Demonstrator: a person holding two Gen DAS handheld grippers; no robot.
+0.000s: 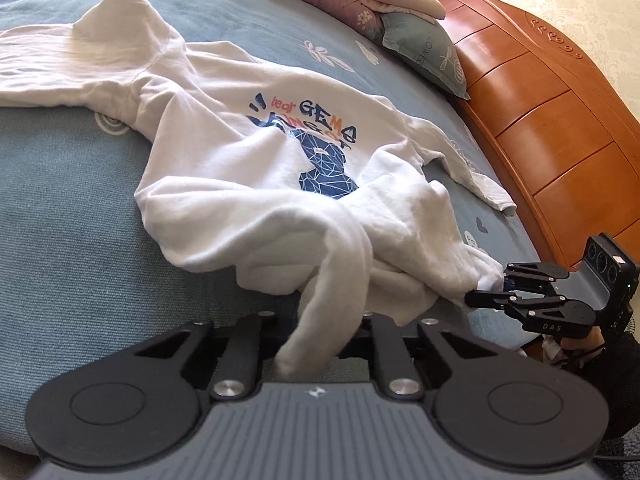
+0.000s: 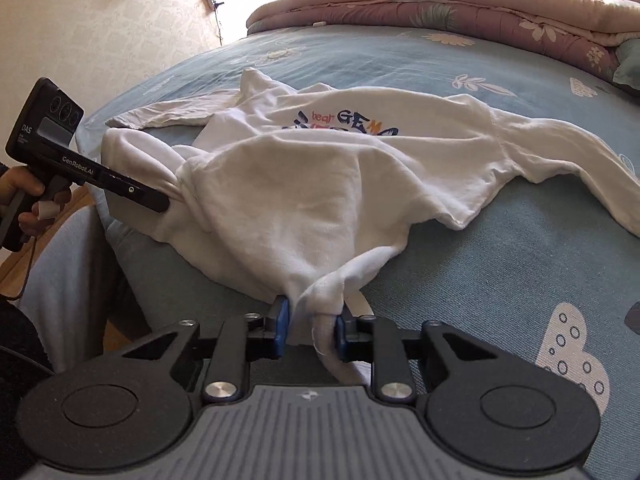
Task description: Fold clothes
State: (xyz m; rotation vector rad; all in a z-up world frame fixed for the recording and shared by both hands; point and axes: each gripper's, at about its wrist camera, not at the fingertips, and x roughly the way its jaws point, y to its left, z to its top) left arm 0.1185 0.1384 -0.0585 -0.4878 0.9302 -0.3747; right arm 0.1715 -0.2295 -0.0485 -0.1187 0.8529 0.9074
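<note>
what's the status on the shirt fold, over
Left tool shut on white shirt hem, right tool shut on the hem too. Shirt crumpled, print up, on blue bed. Nothing in the way.

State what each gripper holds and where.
Both grip the white long-sleeved shirt at its bunched near edge: left gripper at one corner, right gripper at the other.

White shirt (image 2: 320,184): soft matt cotton-like knit, creased, flat printed graphic (image 1: 316,148) on chest.
Bedsheet (image 1: 80,208): blue woven cloth, coarse visible weave, matt.
Headboard (image 1: 540,112): orange-brown wood, glossy varnish, smooth.
Quilt (image 2: 460,8): pink padded fabric, matt.
Left gripper (image 1: 320,332): matt black plastic, shiny metal rivets, ribbed grey body.
Right gripper (image 2: 312,328): same, blue rubbery pads (image 2: 280,320).
</note>
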